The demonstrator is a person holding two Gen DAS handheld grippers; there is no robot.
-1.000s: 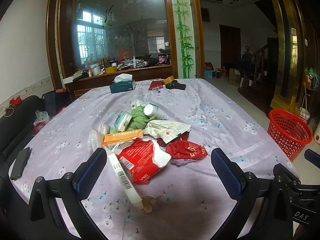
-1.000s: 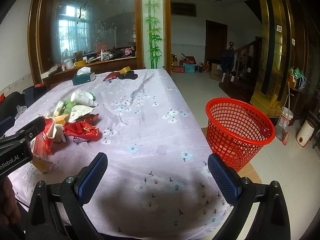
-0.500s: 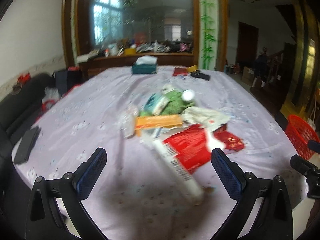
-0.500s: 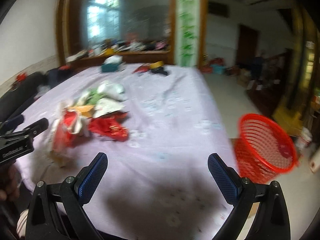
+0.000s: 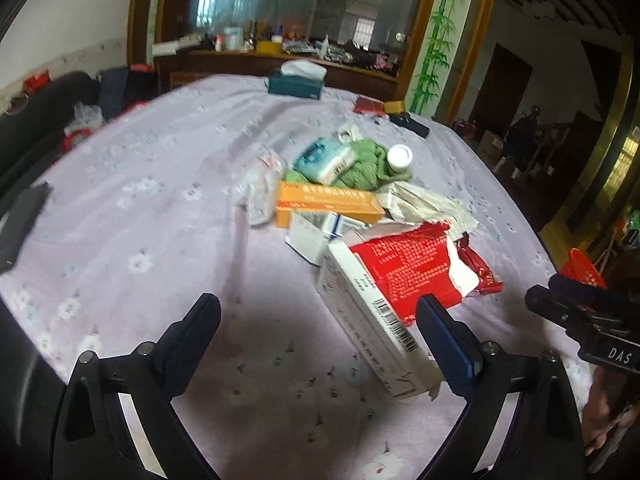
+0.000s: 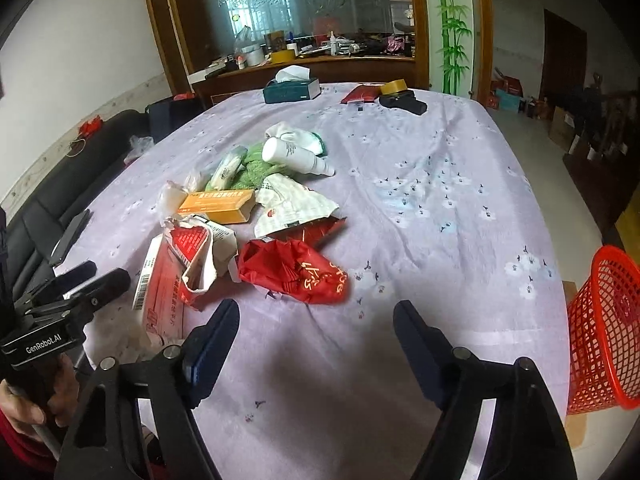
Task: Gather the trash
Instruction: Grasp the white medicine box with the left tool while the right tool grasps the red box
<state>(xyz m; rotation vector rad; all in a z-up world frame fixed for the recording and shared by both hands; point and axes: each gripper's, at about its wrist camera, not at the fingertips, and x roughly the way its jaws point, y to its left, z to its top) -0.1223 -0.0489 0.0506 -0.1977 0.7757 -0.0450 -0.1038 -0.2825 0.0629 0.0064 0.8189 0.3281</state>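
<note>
**Spotter:** Where are you in the pickup?

**Operator:** At the approach, I'd say. Nothing is collected yet as far as I can see. My left gripper (image 5: 320, 322) has its jaws spread wide and empty, low over the counter (image 5: 160, 208) with its lilac flowered cloth. The torn red-and-white cardboard carton (image 5: 384, 280) lies between them, nearer my right-hand finger (image 5: 444, 340). I can't tell whether that finger touches it.

**Spotter:** And the right?

**Operator:** The right gripper (image 6: 316, 334) is likewise spread and holding nothing, aimed at the crumpled red foil wrapper (image 6: 296, 272) just ahead of it. The rest of the heap sits further back: a flat orange cardboard box (image 6: 220, 204), a white plastic bottle (image 6: 296, 156) lying on a green knitted cloth (image 6: 256, 168).

**Spotter:** Where does it all go?

**Operator:** Presumably the red plastic mesh basket (image 6: 604, 332) on the floor, off the counter's right edge. Next I'd centre the left jaws on the carton, close across its narrow width, then lift. It's open and torn, so I expect it to flex.
</note>
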